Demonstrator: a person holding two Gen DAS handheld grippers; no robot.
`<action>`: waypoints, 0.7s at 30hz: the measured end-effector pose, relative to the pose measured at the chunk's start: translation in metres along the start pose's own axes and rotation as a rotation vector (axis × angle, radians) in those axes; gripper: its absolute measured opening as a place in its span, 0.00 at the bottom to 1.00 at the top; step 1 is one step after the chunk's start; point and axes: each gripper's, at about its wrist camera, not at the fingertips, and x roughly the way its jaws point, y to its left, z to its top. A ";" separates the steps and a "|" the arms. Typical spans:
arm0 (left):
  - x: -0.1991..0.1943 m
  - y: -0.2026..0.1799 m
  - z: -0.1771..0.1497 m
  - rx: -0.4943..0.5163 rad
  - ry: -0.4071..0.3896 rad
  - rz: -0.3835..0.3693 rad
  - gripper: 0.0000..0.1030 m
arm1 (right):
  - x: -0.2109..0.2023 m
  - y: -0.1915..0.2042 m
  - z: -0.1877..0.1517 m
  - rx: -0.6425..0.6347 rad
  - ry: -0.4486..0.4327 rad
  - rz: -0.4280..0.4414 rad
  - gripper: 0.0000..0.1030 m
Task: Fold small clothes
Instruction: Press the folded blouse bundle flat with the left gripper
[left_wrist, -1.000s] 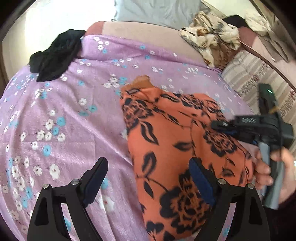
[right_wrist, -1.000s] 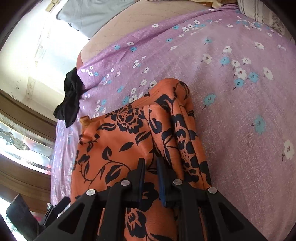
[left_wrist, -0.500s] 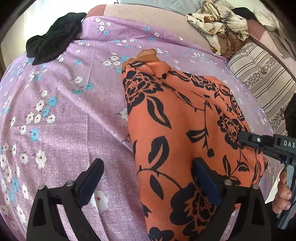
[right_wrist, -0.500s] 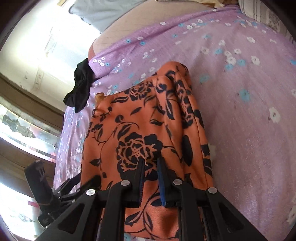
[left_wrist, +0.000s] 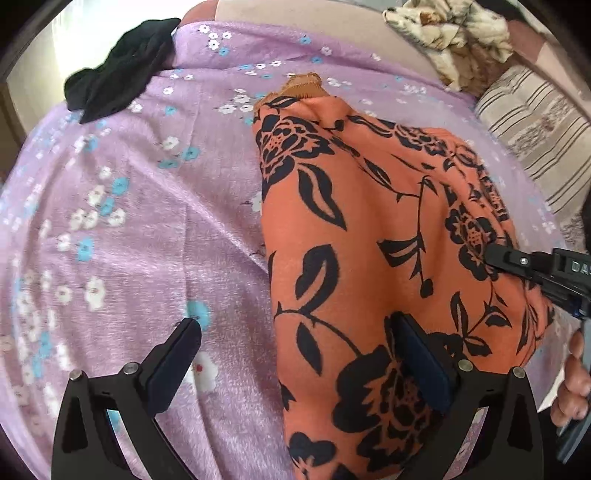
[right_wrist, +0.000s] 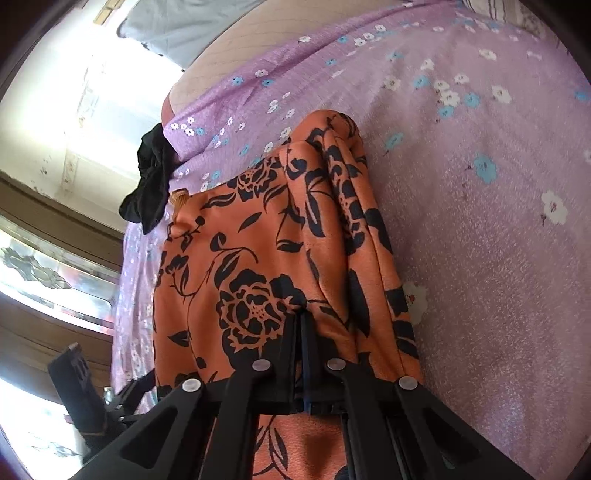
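Note:
An orange garment with a black flower print (left_wrist: 369, 221) lies folded lengthwise on a purple flowered bedsheet (left_wrist: 129, 221). My left gripper (left_wrist: 295, 323) points down over its near end with its jaws opening wide. Its right finger (left_wrist: 417, 354) rests on the cloth and its left finger (left_wrist: 173, 354) hangs over the bare sheet, so the garment's left edge runs between them, unpressed. My right gripper (right_wrist: 301, 321) is shut, pinching a bunched bit of the orange garment (right_wrist: 240, 258) at its near right side. Its tip (left_wrist: 495, 254) shows on the cloth in the left wrist view.
A black garment (left_wrist: 122, 81) lies at the sheet's far left corner. A heap of beige patterned clothes (left_wrist: 454, 37) and a striped pillow (left_wrist: 535, 129) sit at the far right. A person's hand (left_wrist: 576, 369) holds the right gripper's handle.
My left gripper sank nearer to the garment and its fingers spread a little wider. The right gripper's narrow gap closed onto the cloth, which bunched at its tips.

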 end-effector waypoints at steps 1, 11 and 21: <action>-0.004 -0.005 0.002 0.015 0.004 0.035 1.00 | -0.001 0.001 0.000 -0.007 -0.001 -0.002 0.02; -0.043 -0.013 0.065 -0.039 -0.074 0.135 1.00 | -0.061 0.020 -0.005 -0.135 -0.083 0.096 0.09; 0.041 -0.022 0.091 0.047 0.093 0.210 1.00 | -0.020 -0.008 -0.001 -0.006 0.127 0.074 0.07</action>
